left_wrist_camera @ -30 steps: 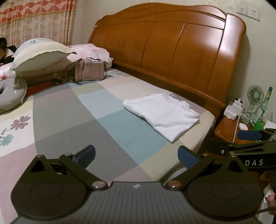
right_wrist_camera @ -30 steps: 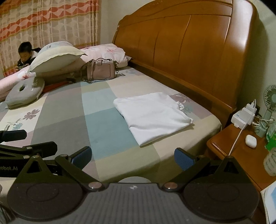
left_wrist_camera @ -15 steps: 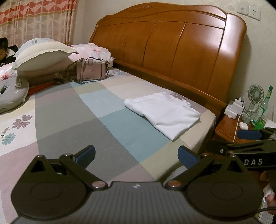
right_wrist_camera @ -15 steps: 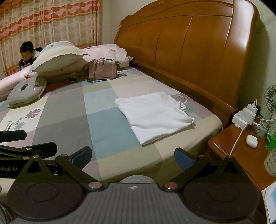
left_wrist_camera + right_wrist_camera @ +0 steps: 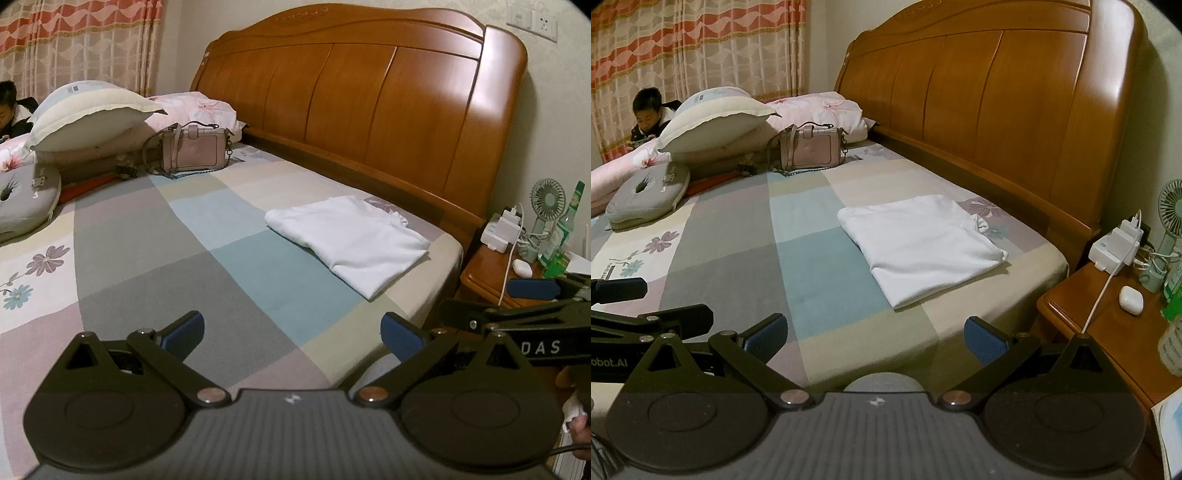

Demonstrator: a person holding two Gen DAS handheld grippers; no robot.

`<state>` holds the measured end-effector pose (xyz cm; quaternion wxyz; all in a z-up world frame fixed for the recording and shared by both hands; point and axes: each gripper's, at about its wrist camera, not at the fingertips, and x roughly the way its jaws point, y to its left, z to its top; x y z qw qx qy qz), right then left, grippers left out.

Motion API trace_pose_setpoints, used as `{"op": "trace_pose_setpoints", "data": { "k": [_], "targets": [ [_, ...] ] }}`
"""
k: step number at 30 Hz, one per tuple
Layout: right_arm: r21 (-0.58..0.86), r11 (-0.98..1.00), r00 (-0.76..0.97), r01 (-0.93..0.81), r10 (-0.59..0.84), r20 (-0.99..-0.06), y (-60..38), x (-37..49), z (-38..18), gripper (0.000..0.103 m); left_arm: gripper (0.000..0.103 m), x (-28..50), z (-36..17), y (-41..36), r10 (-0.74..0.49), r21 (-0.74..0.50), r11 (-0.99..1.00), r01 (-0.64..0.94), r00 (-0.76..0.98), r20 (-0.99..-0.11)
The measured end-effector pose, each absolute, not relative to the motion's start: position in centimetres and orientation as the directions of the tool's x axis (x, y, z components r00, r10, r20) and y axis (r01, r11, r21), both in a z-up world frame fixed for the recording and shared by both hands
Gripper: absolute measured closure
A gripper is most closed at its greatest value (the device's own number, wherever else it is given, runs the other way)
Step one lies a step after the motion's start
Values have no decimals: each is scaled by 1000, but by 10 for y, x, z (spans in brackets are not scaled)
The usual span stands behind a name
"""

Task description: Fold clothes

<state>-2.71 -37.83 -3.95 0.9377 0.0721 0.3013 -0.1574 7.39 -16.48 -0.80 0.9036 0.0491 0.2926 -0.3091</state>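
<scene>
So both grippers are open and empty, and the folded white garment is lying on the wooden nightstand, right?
Not quite. The folded white garment lies on the checked bedsheet, not the wooden nightstand; the right wrist view shows it. Both grippers, left and right, are open and empty.

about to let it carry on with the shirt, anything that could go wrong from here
1. The white shirt lies near the bed's corner beside the nightstand; a careless pull might drag it over the edge.
2. The right tongs hang close to the charger cable and earbud case; a wide swing could snag or knock them.
3. Both tongs are open and empty; the left tongs may pinch the bedsheet along with the shirt.
</scene>
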Motion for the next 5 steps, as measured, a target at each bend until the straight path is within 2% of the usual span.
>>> {"op": "trace_pose_setpoints", "data": {
  "k": [5],
  "targets": [
    [40, 940, 769, 339, -252, -588, -379, -27, -39, 0, 1, 73, -8, -165, -531, -93, 804, 587, 638, -559]
  ]
}}
